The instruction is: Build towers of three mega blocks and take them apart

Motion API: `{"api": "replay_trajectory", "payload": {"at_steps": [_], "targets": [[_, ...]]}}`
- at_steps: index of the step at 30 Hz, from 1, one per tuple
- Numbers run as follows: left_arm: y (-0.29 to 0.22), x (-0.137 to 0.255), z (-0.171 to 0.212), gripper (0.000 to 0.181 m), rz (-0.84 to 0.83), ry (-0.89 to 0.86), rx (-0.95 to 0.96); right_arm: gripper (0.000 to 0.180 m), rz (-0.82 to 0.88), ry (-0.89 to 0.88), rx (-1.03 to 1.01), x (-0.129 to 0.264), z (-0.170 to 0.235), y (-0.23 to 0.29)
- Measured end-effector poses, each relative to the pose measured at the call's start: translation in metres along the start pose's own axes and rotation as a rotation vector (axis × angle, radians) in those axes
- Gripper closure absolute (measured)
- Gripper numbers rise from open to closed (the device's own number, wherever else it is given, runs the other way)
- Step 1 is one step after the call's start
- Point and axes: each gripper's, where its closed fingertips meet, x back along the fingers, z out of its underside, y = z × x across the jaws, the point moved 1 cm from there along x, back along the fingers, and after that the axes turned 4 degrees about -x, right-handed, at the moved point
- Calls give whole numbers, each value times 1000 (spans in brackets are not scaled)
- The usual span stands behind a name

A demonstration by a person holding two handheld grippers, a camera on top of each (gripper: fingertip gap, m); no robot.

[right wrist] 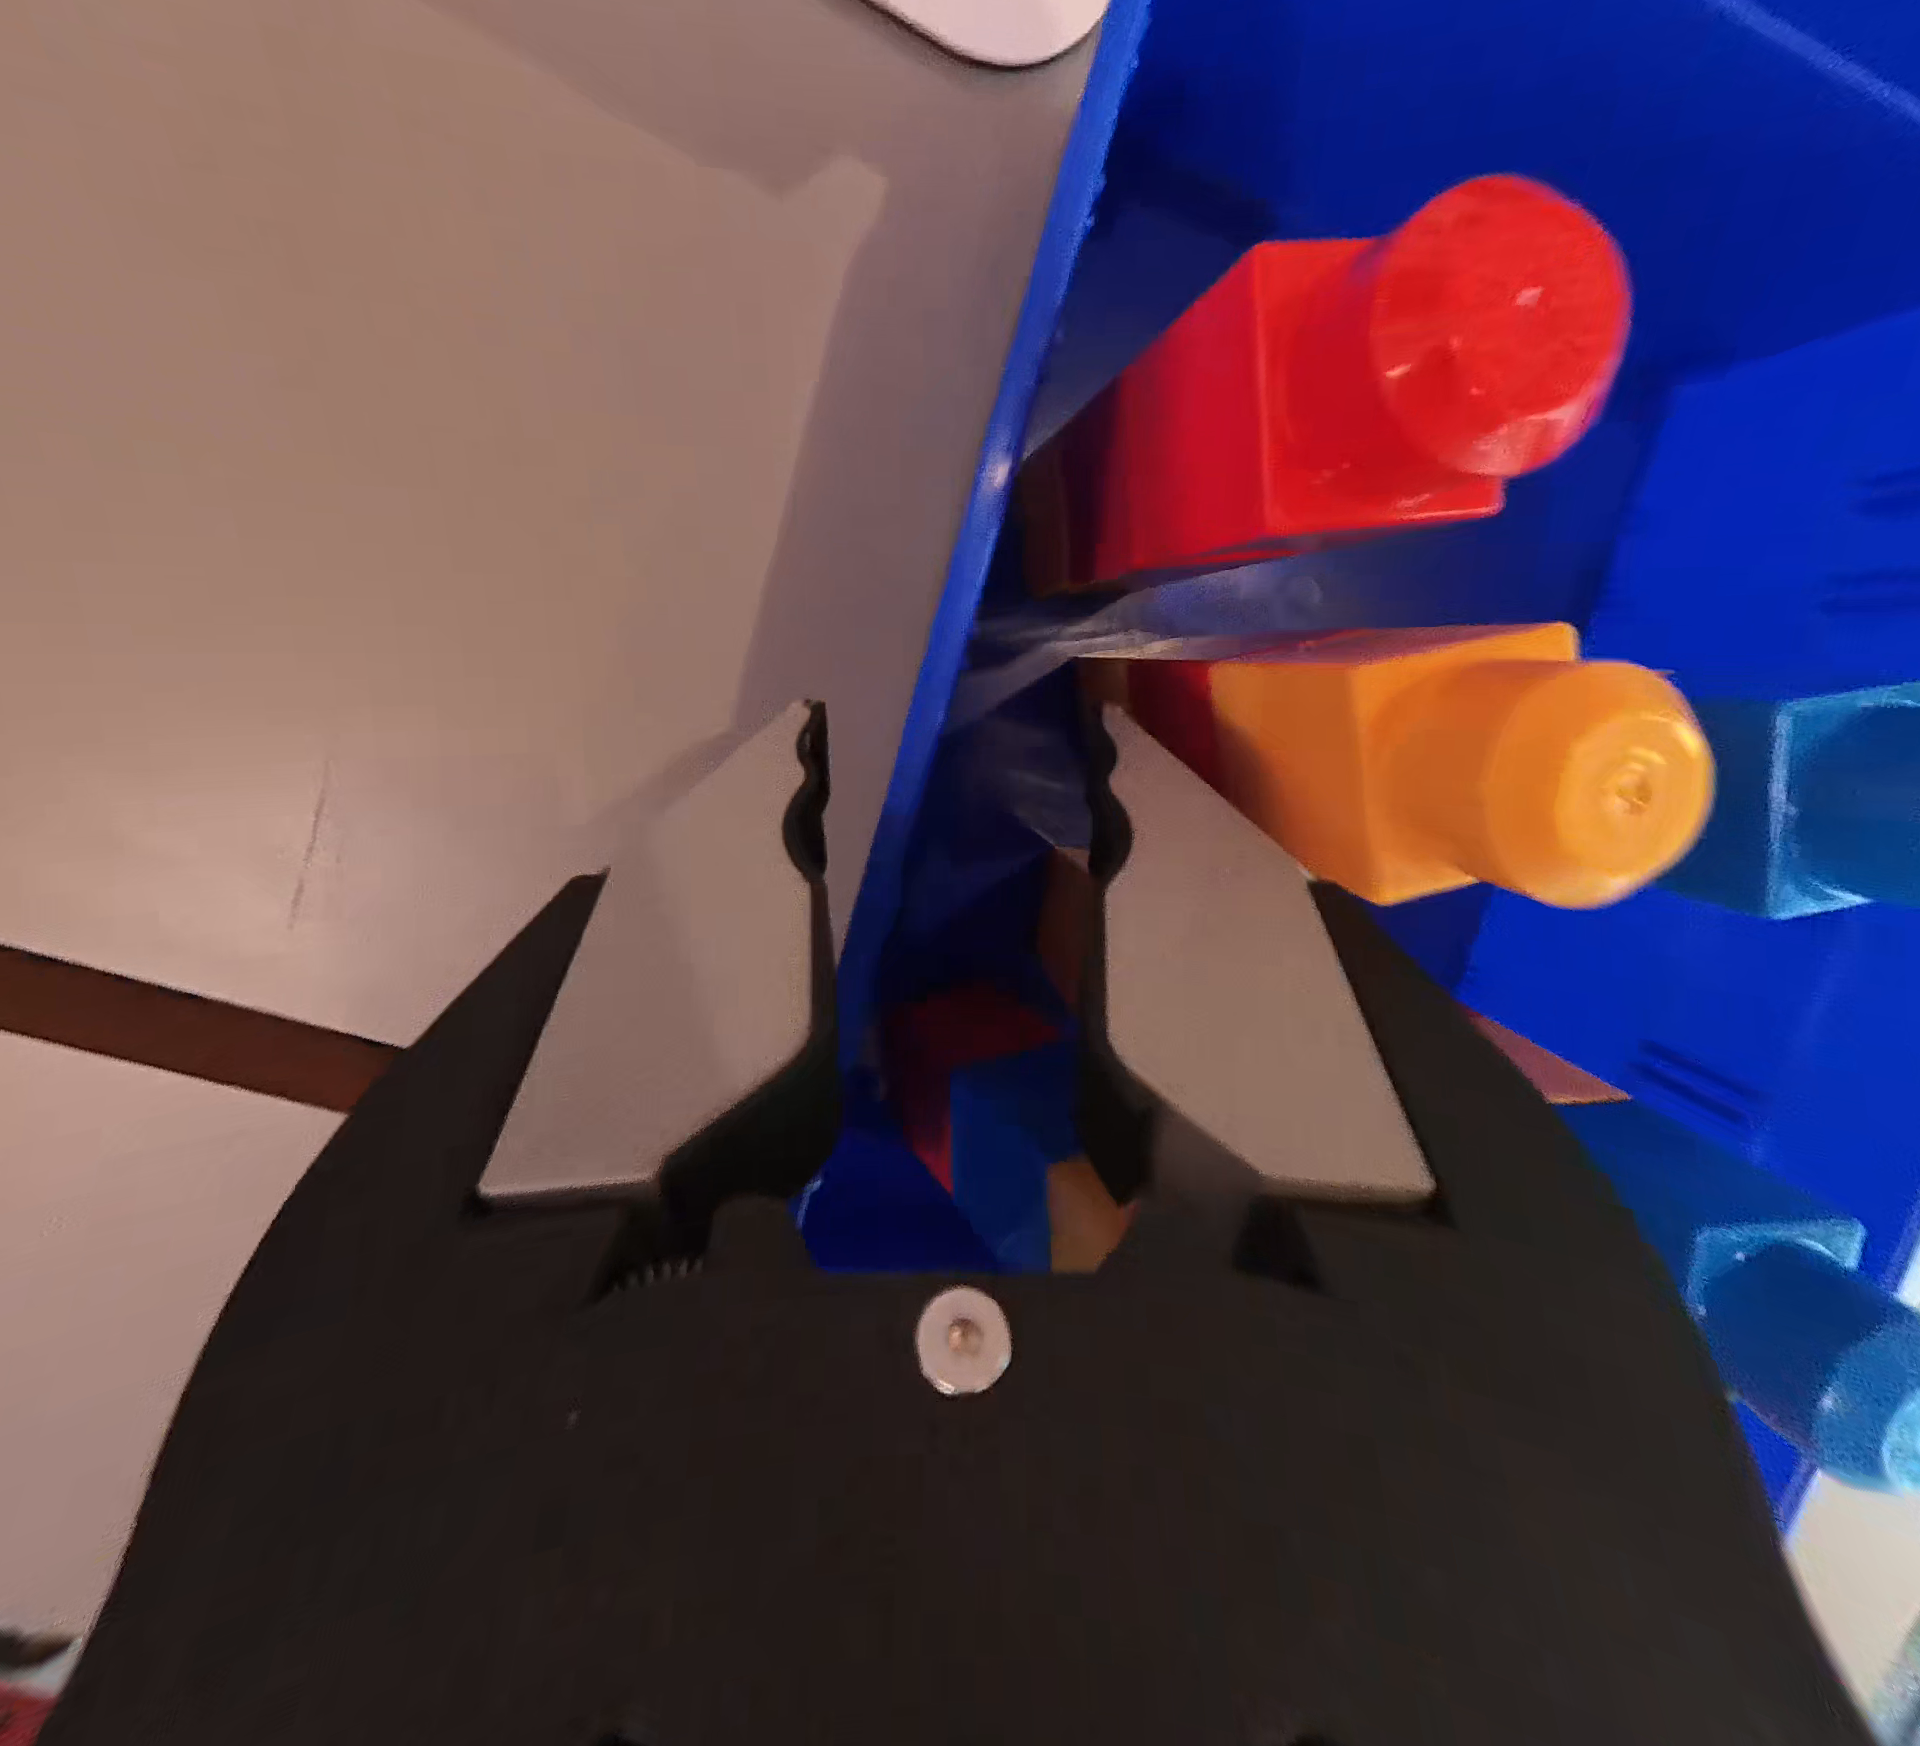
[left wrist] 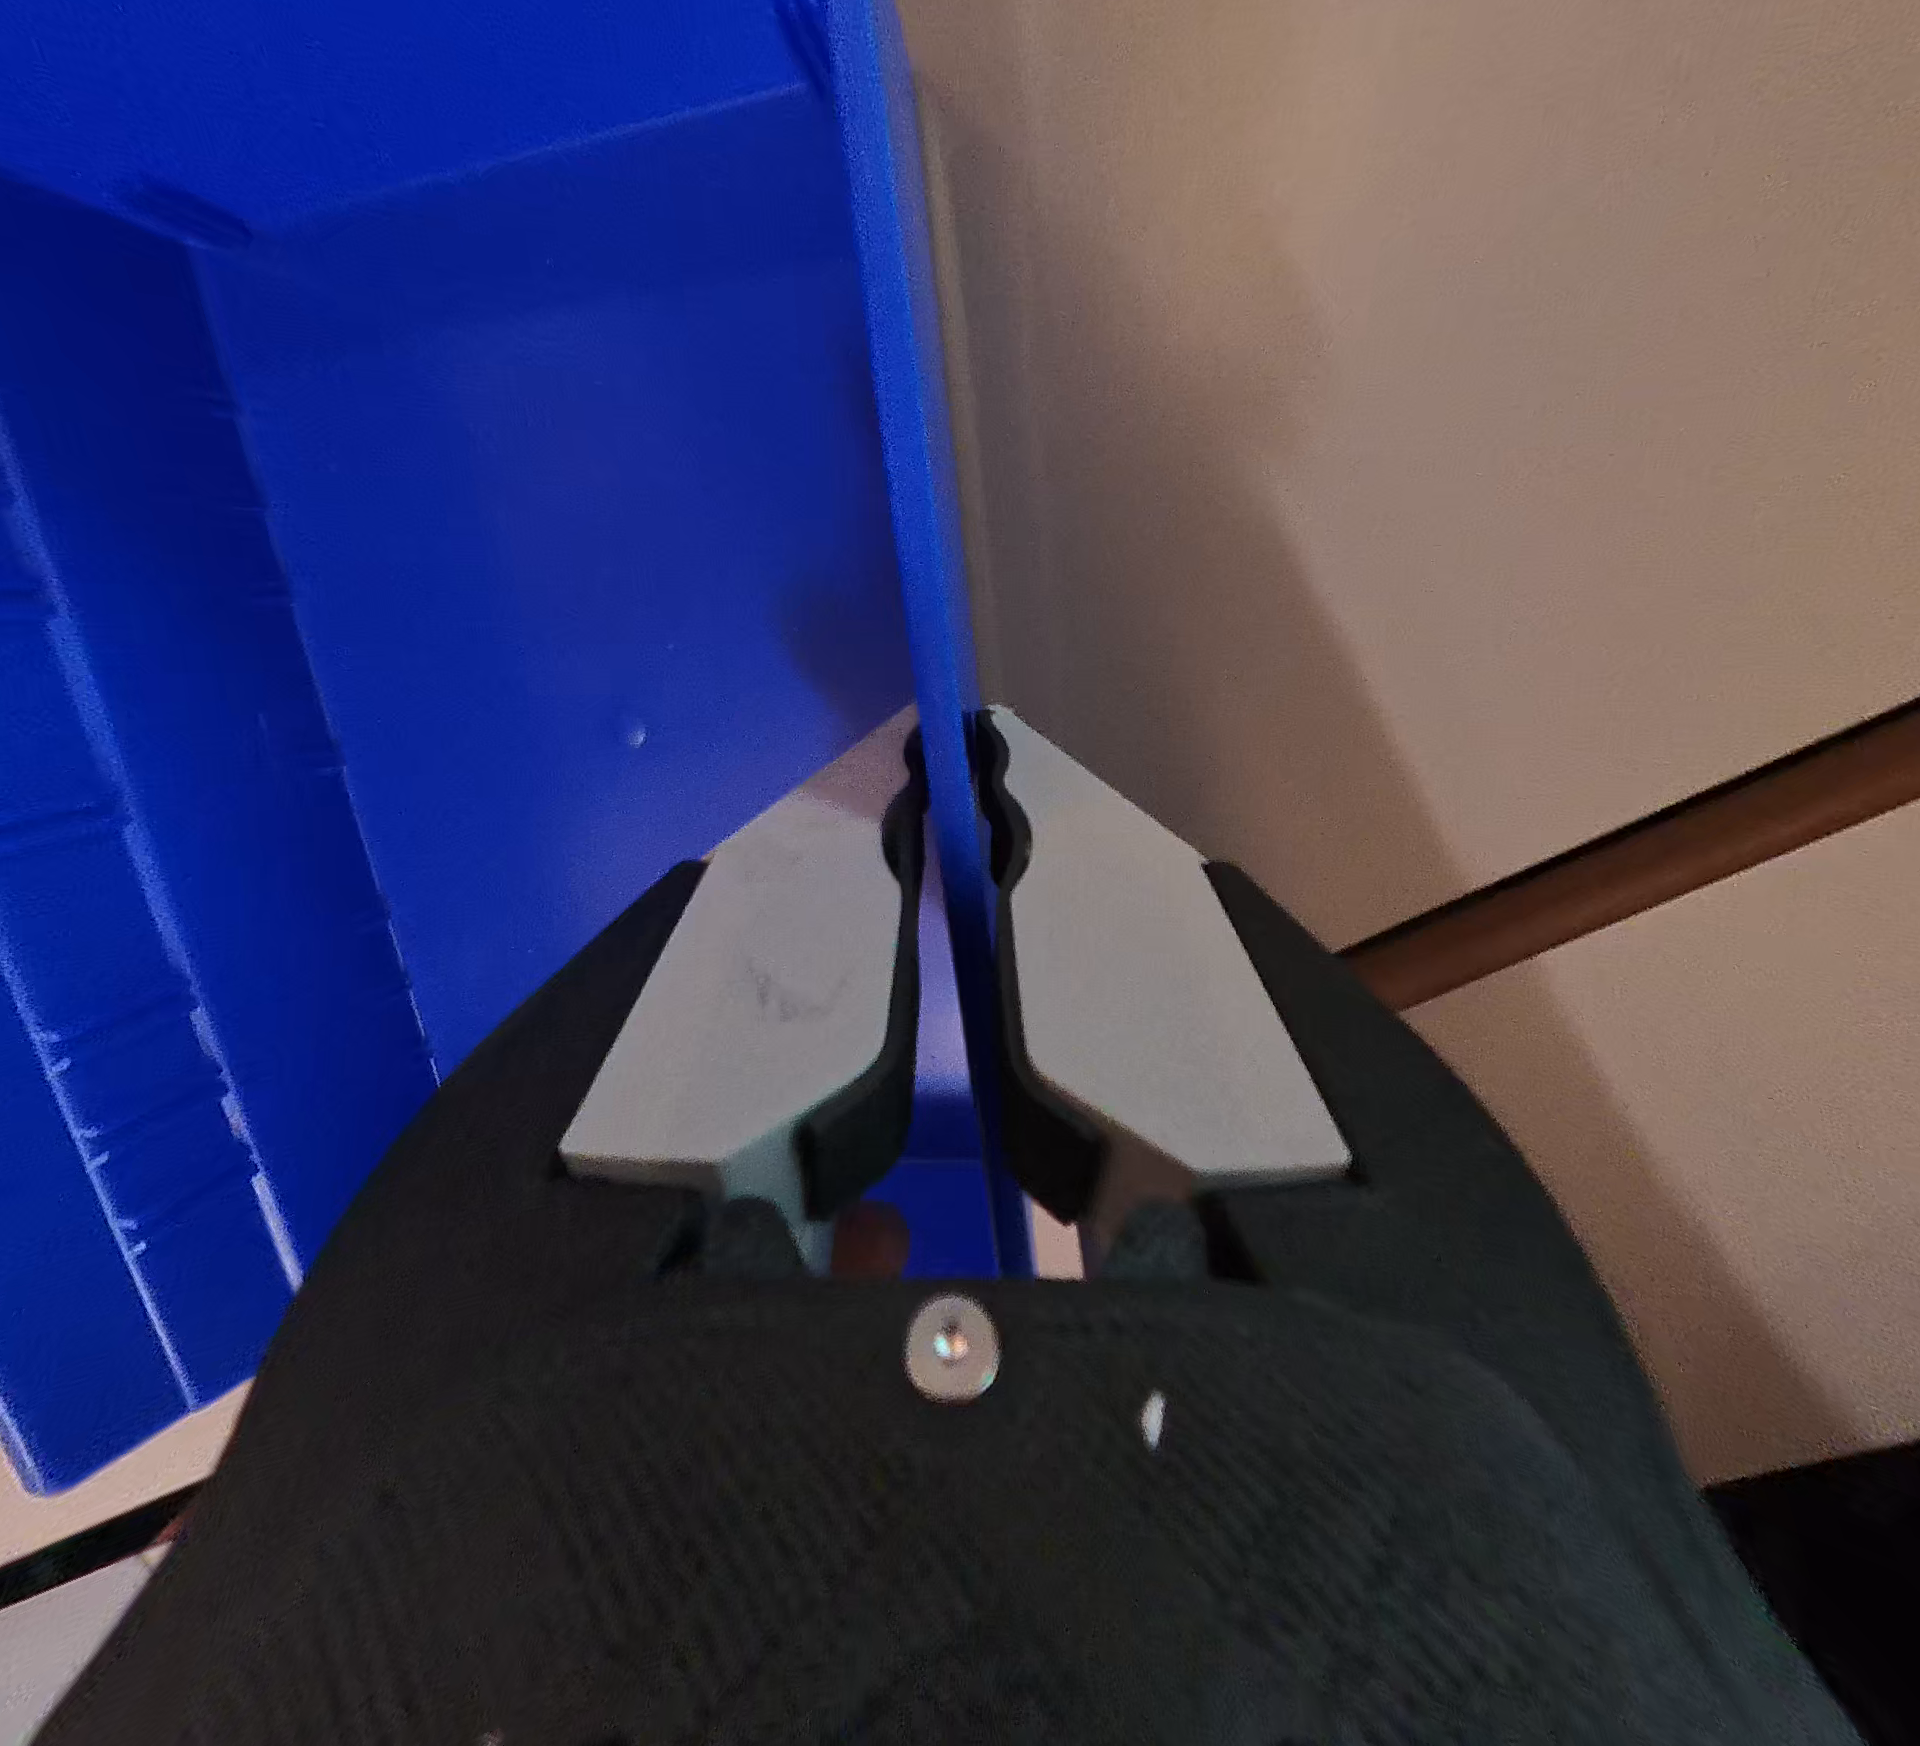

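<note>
Blue bin [right wrist: 1351, 34] (red [right wrist: 1299, 408], orange [right wrist: 1382, 761] blocks)

One blue bin [right wrist: 1299, 34], one red block [right wrist: 1299, 408], one orange block [right wrist: 1403, 761], two light-blue blocks [right wrist: 1829, 803].

No writing, label, brand mark, number or sign can be read in either view.
</note>
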Motion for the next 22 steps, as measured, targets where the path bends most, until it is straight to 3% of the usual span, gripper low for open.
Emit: {"api": "replay_trajectory", "payload": {"at_steps": [3,7,22], "targets": [[0,-3,1,176,-5,14,-55,165,-25,37,56,-5,5,8],[3,-2,5,177,1,7,-40,175,30,54,92,-3,12,3],[0,35,58,178,21,-82,-50,178,-47,19,265,24,59,40]]}}
